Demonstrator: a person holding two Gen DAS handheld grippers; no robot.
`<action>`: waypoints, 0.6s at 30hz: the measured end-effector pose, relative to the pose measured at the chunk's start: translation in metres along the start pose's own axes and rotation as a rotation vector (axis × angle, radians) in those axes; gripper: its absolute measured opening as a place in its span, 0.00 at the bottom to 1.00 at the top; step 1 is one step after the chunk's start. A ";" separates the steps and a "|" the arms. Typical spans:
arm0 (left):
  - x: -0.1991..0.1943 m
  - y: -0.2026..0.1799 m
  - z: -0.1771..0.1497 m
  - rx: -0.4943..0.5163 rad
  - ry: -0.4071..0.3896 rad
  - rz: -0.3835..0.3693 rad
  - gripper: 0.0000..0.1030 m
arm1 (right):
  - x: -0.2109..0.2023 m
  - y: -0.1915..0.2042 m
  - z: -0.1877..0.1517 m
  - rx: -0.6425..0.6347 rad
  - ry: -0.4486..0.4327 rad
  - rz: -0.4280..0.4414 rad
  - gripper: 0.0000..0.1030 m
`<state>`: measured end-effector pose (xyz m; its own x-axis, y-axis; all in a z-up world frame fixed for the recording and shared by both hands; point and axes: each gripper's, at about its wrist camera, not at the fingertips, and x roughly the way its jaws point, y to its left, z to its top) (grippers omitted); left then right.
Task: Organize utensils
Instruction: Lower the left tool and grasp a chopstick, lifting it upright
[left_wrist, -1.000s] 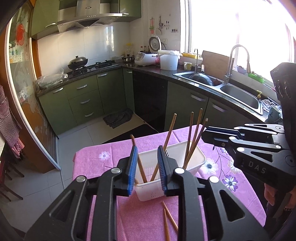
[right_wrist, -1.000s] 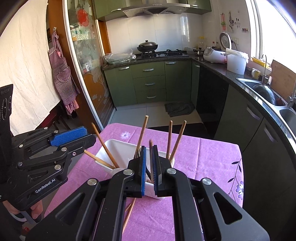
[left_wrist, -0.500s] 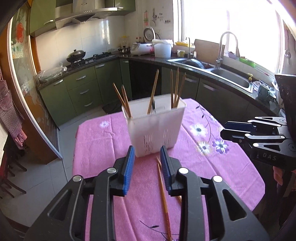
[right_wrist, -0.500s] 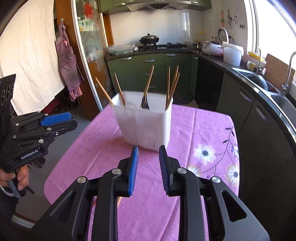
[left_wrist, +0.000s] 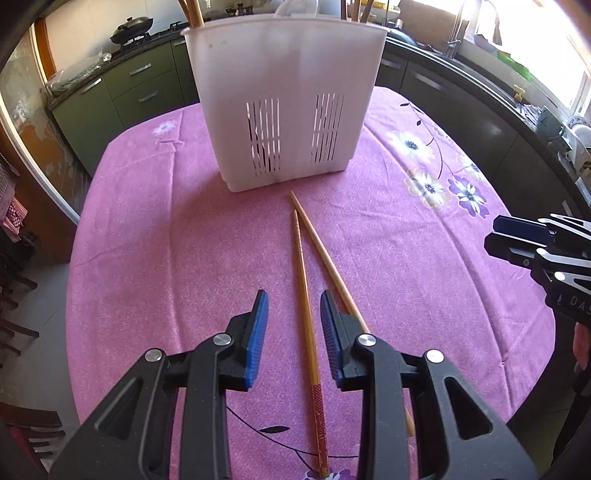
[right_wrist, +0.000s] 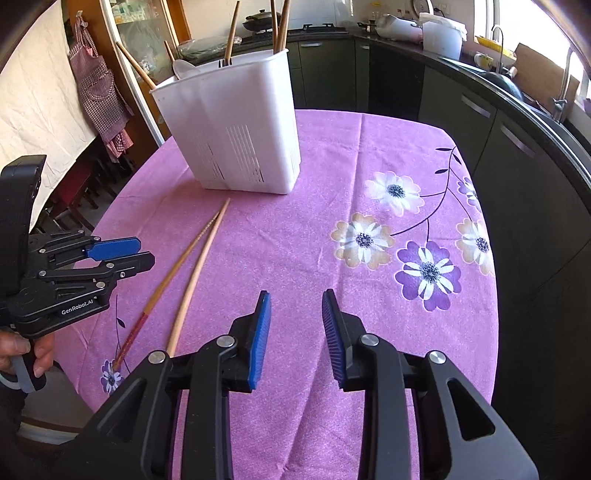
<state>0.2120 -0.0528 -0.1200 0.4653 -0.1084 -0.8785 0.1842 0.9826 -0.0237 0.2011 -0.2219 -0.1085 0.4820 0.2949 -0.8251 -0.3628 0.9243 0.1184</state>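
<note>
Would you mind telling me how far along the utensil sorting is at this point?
Mostly done: several chopsticks already stand in the white holder. In hand: nothing yet. The left gripper is open, straddling the red-ended chopstick on the pink tablecloth. The right gripper is opening over bare cloth. Left: that chopstick and the plain chopstick beside it must still go into the holder.

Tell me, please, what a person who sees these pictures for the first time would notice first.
First, the white utensil holder standing at the far side of the pink flowered tablecloth, with chopsticks sticking out of its top. Next, the two loose chopsticks lying on the cloth in front of it, one passing between the open jaws of the left gripper. The right gripper is empty.
</note>
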 end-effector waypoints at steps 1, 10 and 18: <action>0.005 0.000 0.001 -0.005 0.015 -0.008 0.27 | 0.003 -0.001 0.001 0.001 0.008 0.001 0.28; 0.029 0.006 0.021 -0.051 0.110 -0.080 0.27 | 0.027 -0.007 0.003 0.012 0.052 0.021 0.28; 0.051 0.001 0.035 -0.023 0.174 -0.016 0.26 | 0.030 -0.013 0.003 0.024 0.064 0.033 0.28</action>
<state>0.2656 -0.0628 -0.1479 0.3052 -0.0979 -0.9473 0.1692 0.9844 -0.0473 0.2223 -0.2242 -0.1335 0.4179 0.3099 -0.8540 -0.3578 0.9202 0.1588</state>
